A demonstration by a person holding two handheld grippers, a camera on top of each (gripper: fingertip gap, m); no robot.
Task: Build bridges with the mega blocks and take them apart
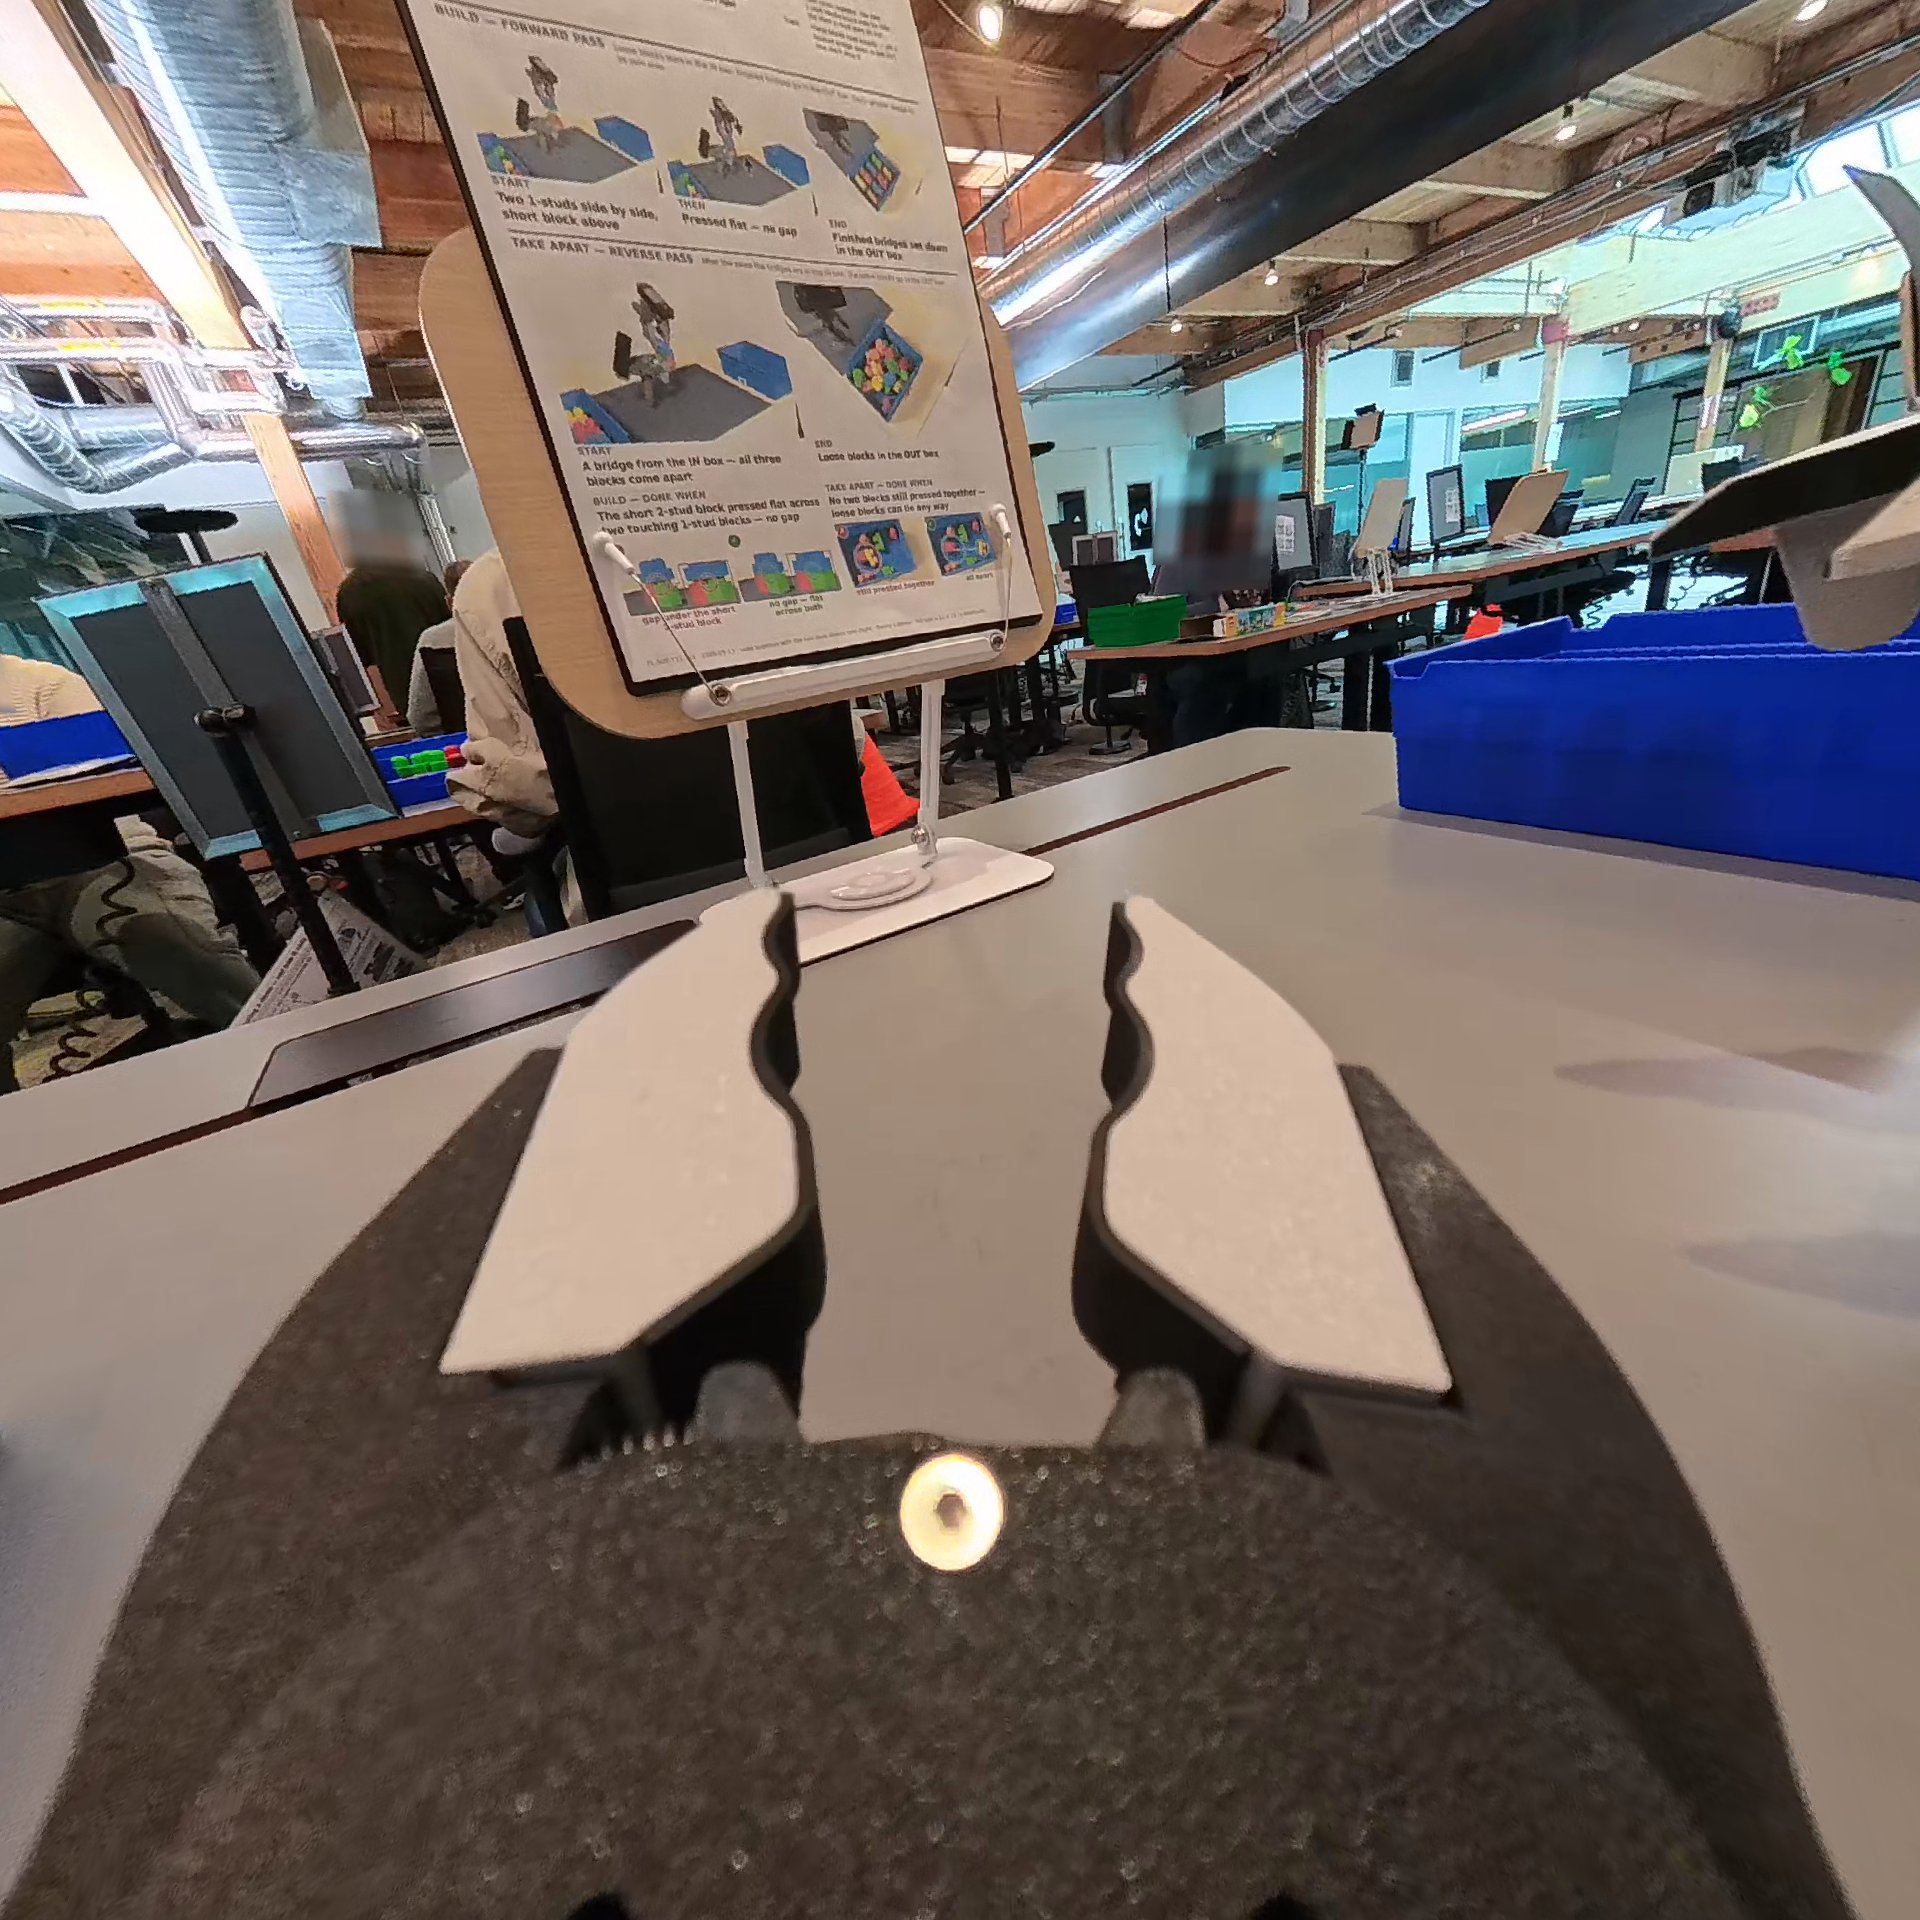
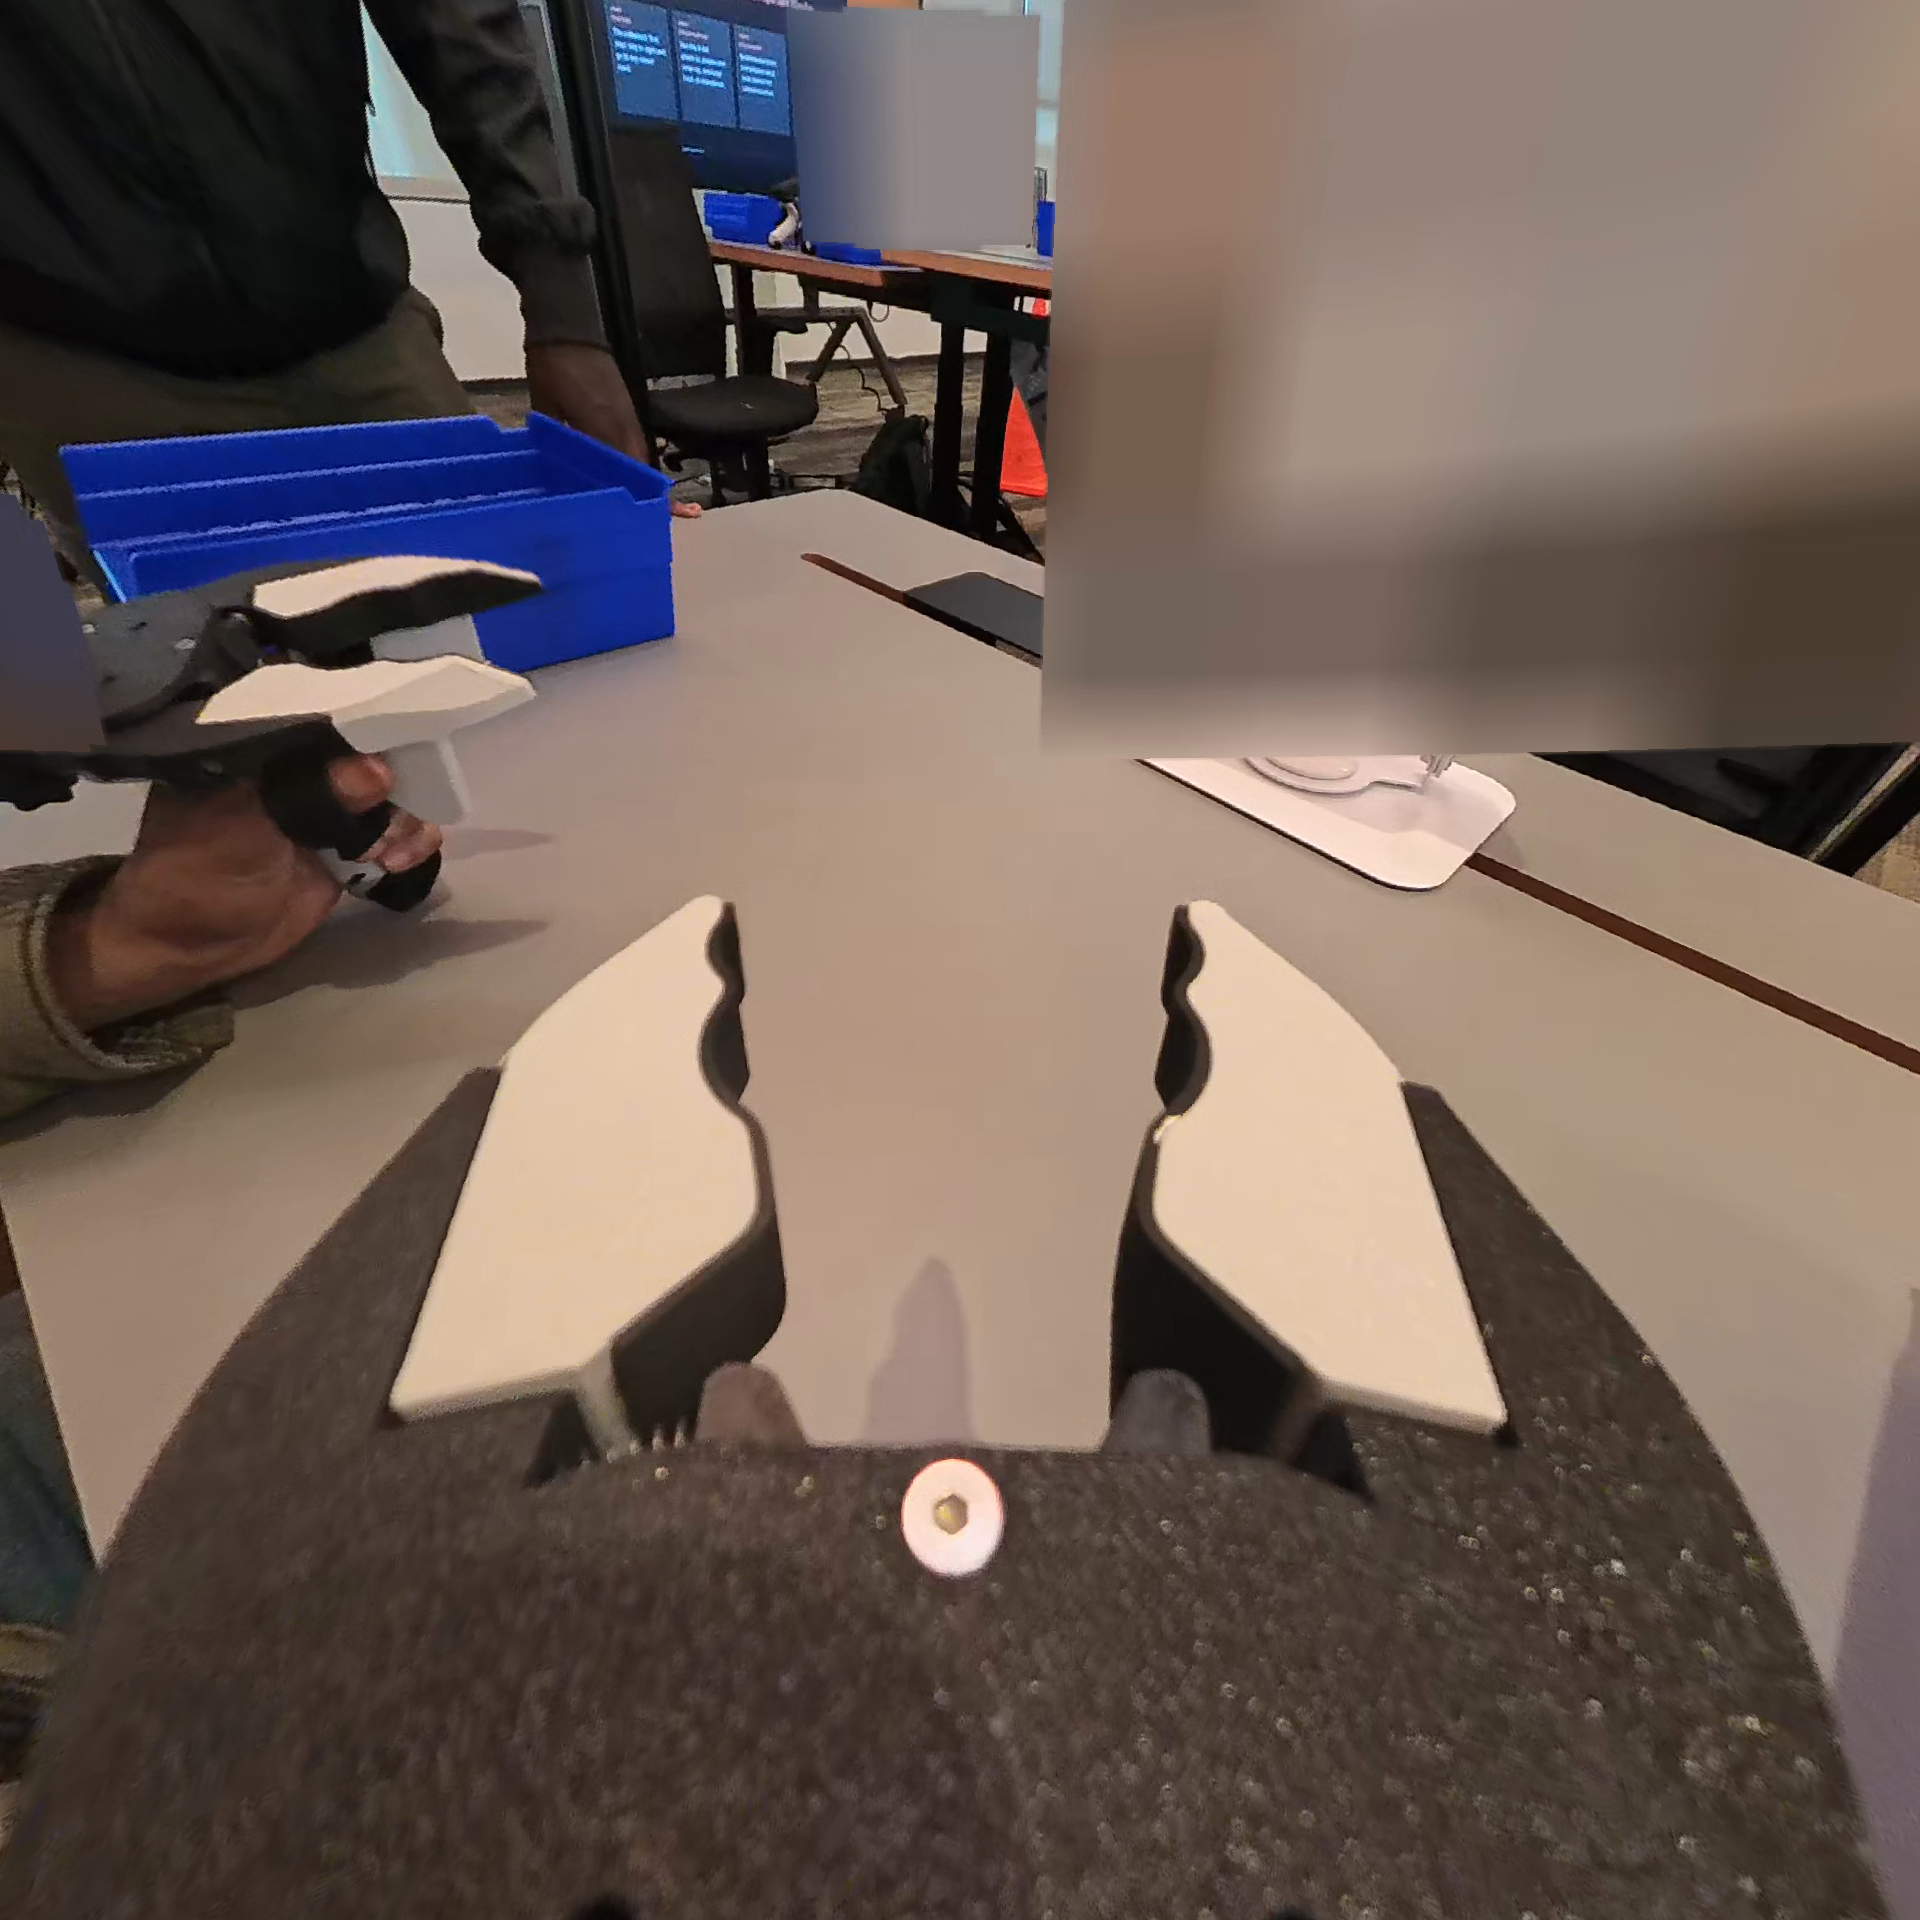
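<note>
Left tool (image 1: 951,925): jaws apart, empty.
Right tool (image 2: 951,925): jaws apart, empty.
Blocks: none visible; presumably light, stiff plastic, best gripped by the flat sides.
Blue bin (image 2: 416,540): desk's far edge.

An open workshop with long desks (image 1: 1382,608), black office chairs (image 2: 727,395), exposed ceiling ducts (image 1: 1247,145) and wooden beams.

Bright overhead light, fisheye edges.

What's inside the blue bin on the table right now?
The blue bin shows only bare blue dividers and channels, no blocks visible. Its near wall and the left gripper hide part of the floor.
</note>
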